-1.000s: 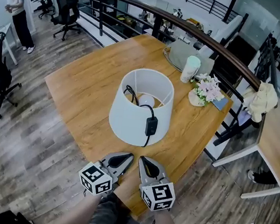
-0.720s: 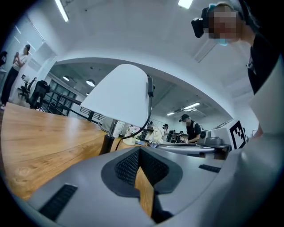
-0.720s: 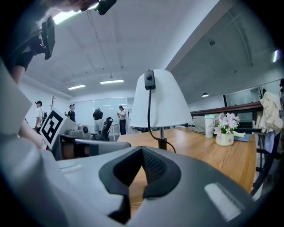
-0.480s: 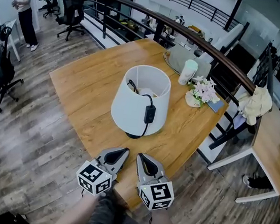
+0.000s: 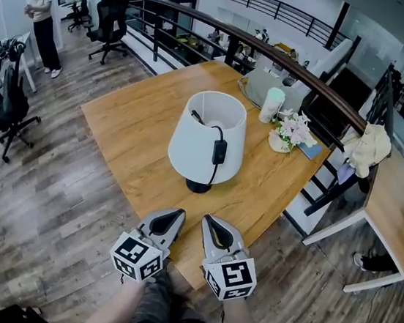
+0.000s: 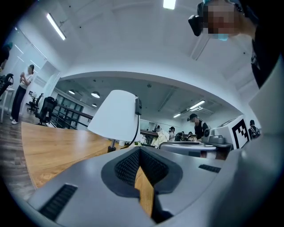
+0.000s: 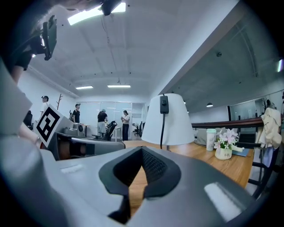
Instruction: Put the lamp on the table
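Observation:
The lamp, with a white shade, a dark foot and a black cord with a switch, stands upright on the wooden table. Nothing holds it. My left gripper and right gripper hover side by side at the table's near corner, a short way from the lamp's foot. Both are shut with nothing in them. Past the closed tips of the left gripper the lamp shows to the left. From the right gripper the lamp rises straight ahead.
A white cup, a small pot of flowers and a grey pad sit at the table's far side by the curved railing. Office chairs stand at left, another table at right.
Both shut grippers have drawn back from the lamp and risen together. The lamp has kept its place on the table, and I see it more from the side.

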The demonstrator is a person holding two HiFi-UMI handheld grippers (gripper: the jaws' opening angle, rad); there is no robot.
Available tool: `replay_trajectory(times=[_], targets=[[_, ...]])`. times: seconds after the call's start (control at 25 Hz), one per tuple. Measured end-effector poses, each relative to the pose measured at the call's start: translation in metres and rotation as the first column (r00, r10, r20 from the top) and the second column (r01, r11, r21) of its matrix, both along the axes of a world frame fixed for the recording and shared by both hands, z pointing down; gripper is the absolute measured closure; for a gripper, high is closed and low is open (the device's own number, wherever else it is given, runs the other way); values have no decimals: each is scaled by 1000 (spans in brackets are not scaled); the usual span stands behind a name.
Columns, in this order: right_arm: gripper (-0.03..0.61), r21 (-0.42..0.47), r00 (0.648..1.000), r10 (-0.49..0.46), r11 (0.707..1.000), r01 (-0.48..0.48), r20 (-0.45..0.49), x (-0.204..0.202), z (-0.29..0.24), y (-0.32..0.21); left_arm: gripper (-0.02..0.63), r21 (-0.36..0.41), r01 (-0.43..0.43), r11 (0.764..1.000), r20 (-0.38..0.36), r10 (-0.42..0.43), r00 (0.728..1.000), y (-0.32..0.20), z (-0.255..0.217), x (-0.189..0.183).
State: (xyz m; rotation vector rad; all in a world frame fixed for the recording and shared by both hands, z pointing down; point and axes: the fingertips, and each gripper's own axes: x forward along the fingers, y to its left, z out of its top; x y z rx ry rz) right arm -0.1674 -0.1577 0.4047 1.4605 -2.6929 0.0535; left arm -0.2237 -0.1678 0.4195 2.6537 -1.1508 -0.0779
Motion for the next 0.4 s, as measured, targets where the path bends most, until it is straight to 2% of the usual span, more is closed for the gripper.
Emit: replay_trajectory(times=[0.2,0.4], targets=[[571,17,1000,-3,1000,4,-30,-1,-15,16,617,28,-7,1000,-2,8,1000,19,-20,3],[571,33,1000,-19,999,20,-19,0,-31,37,617,49,-9,999,8,9,1000,41,-37,6]])
